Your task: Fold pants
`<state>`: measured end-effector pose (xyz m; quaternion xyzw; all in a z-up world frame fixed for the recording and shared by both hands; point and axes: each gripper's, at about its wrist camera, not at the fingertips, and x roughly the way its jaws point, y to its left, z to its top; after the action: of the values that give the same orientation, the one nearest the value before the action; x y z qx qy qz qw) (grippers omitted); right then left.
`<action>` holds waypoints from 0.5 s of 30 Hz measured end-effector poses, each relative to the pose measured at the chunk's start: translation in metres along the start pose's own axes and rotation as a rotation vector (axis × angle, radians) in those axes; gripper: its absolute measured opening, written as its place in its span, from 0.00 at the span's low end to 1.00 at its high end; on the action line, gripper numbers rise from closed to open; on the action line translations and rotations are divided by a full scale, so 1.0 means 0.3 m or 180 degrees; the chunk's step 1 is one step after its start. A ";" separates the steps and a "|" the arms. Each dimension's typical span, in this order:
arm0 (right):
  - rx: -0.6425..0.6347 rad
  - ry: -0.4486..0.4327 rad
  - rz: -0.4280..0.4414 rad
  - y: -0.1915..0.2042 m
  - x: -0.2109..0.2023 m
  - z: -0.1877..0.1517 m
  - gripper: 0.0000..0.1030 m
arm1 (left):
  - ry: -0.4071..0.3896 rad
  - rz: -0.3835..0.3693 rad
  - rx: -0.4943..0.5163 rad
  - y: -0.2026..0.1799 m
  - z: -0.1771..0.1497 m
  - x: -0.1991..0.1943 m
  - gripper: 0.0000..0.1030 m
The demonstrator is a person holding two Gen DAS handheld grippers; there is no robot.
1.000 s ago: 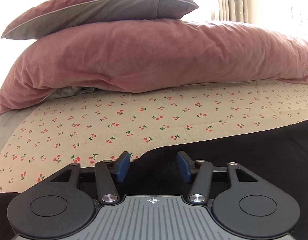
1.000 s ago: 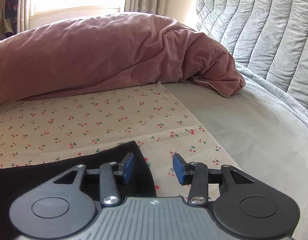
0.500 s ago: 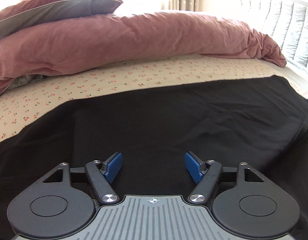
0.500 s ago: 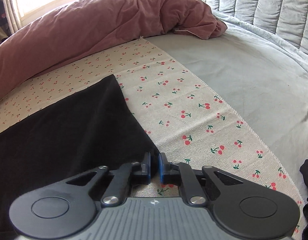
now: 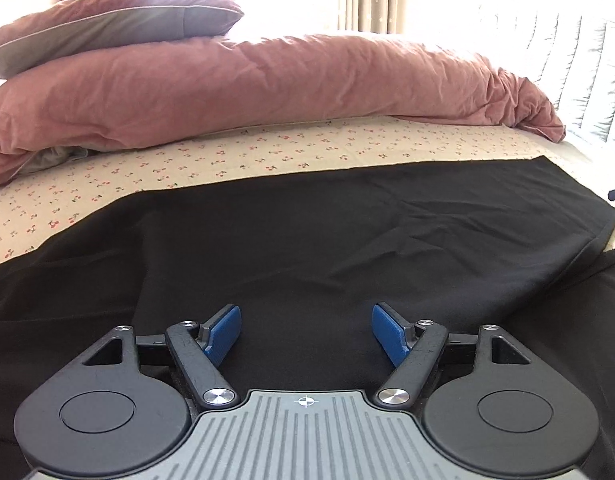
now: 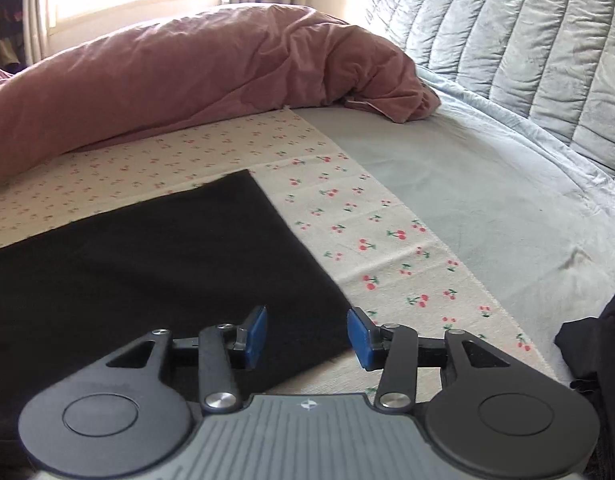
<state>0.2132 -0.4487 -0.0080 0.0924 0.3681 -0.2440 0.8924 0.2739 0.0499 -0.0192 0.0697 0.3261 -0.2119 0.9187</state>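
the left wrist view shows the broad spread of the black pants (image 5: 307, 240) lying flat on the cherry-print sheet (image 5: 267, 156), their long axis running left to right across the bed, with a hemmed edge at the right end (image 5: 587, 248) and light creases across the cloth. the right wrist view shows only that right-hand end of the pants (image 6: 147, 264): a squared corner pointing toward the pink duvet (image 6: 187, 76), with the cherry-print sheet (image 6: 387, 248) beside it and the grey sheet (image 6: 487, 200) and quilted headboard (image 6: 527, 40) further right. only the left view takes in the pillow (image 5: 107, 20) stacked on the pink duvet (image 5: 247, 84); only the right view shows a dark bundle of cloth (image 6: 595, 340) at the far right edge.

the left gripper (image 5: 306, 332) hovers over the middle of the pants, jaws spread wide and holding nothing. the right gripper (image 6: 306, 334) sits over the near corner of the pants, jaws apart, with nothing held between them.
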 end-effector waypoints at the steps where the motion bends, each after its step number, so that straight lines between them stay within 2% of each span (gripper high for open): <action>1: -0.0005 -0.0011 0.0143 0.023 -0.017 -0.007 0.48 | 0.0022 0.0034 0.0062 -0.013 -0.006 0.004 0.72; 3: -0.0035 0.0017 0.0450 0.083 -0.032 -0.031 0.54 | 0.0041 0.0072 0.0122 -0.024 -0.021 0.004 0.72; 5: -0.0064 0.0092 0.0576 0.124 -0.024 -0.060 0.55 | 0.0085 0.0056 0.0011 -0.015 -0.027 -0.013 0.73; 7: -0.0130 0.0269 0.0529 0.159 0.005 -0.093 0.56 | 0.0224 0.0015 -0.0049 -0.008 -0.024 -0.043 0.78; 8: -0.0256 0.0314 0.0397 0.177 0.014 -0.111 0.58 | 0.0321 0.0008 -0.0042 -0.007 -0.022 -0.059 0.79; 9: -0.0329 0.0305 0.0263 0.190 0.007 -0.113 0.64 | 0.0377 0.0074 -0.0028 -0.009 -0.022 -0.081 0.79; 10: -0.0304 0.0387 0.0119 0.199 -0.003 -0.106 0.66 | 0.0388 0.0157 -0.0033 -0.008 -0.021 -0.103 0.79; 11: -0.0269 0.0454 0.0085 0.205 -0.015 -0.096 0.67 | 0.0369 0.0242 -0.0073 -0.003 -0.022 -0.128 0.79; 13: -0.0270 0.0480 0.0213 0.223 -0.051 -0.083 0.67 | 0.0310 0.0321 -0.0248 0.022 -0.022 -0.167 0.81; 15: -0.0314 0.0483 0.0397 0.262 -0.095 -0.073 0.72 | 0.0303 0.0419 -0.0413 0.048 -0.020 -0.187 0.87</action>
<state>0.2222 -0.3628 -0.0047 0.0894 0.4398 -0.1619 0.8789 0.2376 0.0839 0.0112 0.0414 0.3771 -0.1259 0.9166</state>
